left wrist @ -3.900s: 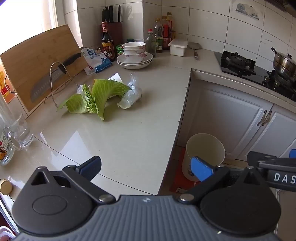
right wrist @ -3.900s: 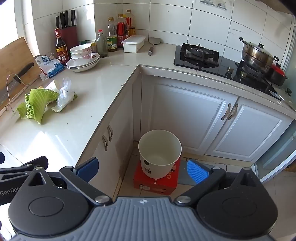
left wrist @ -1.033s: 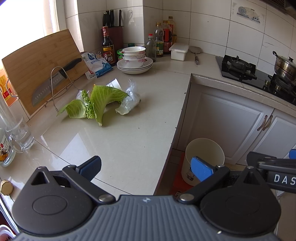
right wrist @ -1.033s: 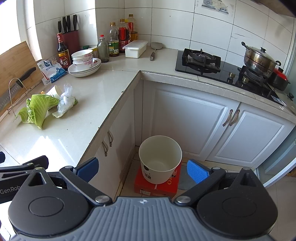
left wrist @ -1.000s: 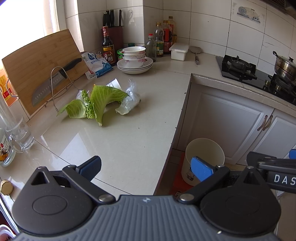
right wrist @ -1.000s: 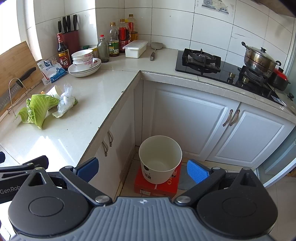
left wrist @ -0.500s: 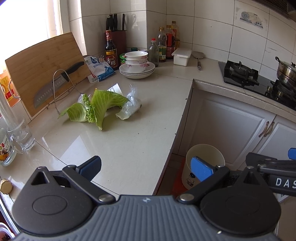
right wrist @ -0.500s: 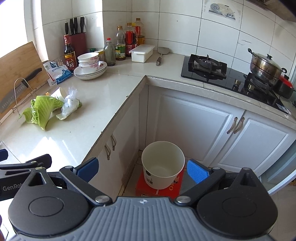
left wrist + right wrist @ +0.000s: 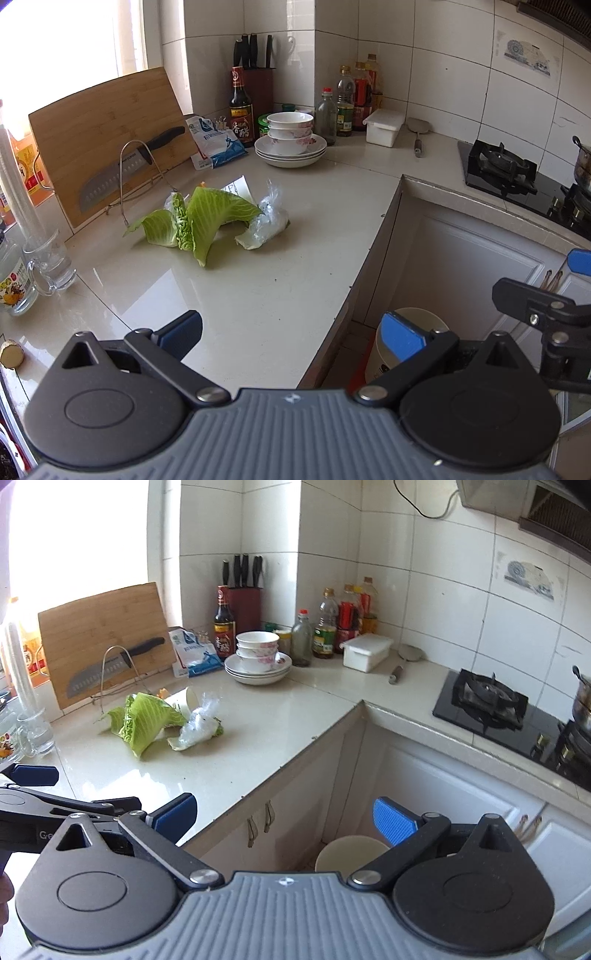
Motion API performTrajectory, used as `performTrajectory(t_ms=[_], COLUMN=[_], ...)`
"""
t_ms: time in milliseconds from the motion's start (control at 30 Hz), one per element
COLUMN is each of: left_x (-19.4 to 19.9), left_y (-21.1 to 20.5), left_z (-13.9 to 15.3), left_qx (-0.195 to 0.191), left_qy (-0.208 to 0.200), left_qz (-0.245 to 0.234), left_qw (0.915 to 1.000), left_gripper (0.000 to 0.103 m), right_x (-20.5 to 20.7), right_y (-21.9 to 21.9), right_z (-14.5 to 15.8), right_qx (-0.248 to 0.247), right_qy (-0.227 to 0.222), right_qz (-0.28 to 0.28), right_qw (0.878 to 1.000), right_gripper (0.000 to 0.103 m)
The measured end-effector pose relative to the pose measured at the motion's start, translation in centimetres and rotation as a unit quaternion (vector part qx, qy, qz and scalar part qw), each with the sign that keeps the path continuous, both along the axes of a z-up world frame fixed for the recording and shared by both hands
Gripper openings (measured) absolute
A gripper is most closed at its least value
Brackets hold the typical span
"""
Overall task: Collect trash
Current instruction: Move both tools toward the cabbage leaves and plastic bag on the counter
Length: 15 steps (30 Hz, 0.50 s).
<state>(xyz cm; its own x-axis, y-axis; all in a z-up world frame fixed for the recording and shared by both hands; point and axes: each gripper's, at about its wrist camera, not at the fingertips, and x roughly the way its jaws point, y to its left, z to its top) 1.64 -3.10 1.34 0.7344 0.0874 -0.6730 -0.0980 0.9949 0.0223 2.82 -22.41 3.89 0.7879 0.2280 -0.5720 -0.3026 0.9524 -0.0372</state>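
Note:
Green cabbage leaves (image 9: 201,221) lie on the counter with a crumpled clear plastic bag (image 9: 266,223) and a tipped paper cup (image 9: 184,700) beside them. They also show in the right wrist view (image 9: 142,720). A white bucket (image 9: 384,354) stands on a red box on the floor below the counter corner, and also shows in the right wrist view (image 9: 351,853). My left gripper (image 9: 291,332) is open and empty, well short of the leaves. My right gripper (image 9: 284,818) is open and empty above the counter edge.
A cutting board with a knife (image 9: 125,173) leans at the back left. Stacked bowls on plates (image 9: 290,142), bottles, a knife block and a white box line the wall. A glass mug (image 9: 48,262) stands at left. A gas stove (image 9: 498,166) is at right.
Both grippers have risen and tilted up toward the counter. The bucket has dropped lower in both views. Nothing on the counter has moved.

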Motion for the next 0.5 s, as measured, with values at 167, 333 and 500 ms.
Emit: performTrajectory(t_ms=[167,333,500], left_x=[0.2,0.9,1.8], left_y=[-0.5,-0.8,-1.0], left_z=[0.0,-0.4,-0.9], left_qx=[0.014,0.027,0.045], left_qy=[-0.017,-0.021,-0.051], left_qz=[0.02,0.035,0.042], left_qw=[0.9995,0.9988,0.9968], left_gripper=[0.102,0.102,0.102], right_x=[1.0,2.0,3.3], right_y=[-1.5,-2.4,-2.1], right_z=[-0.1,-0.8,-1.7], right_qx=[0.0,0.009,0.021], right_qy=[-0.021,-0.03,-0.037], right_qz=[0.048,0.084,0.118], right_qw=[0.999,0.996,0.992], right_gripper=[0.103,0.103,0.103])
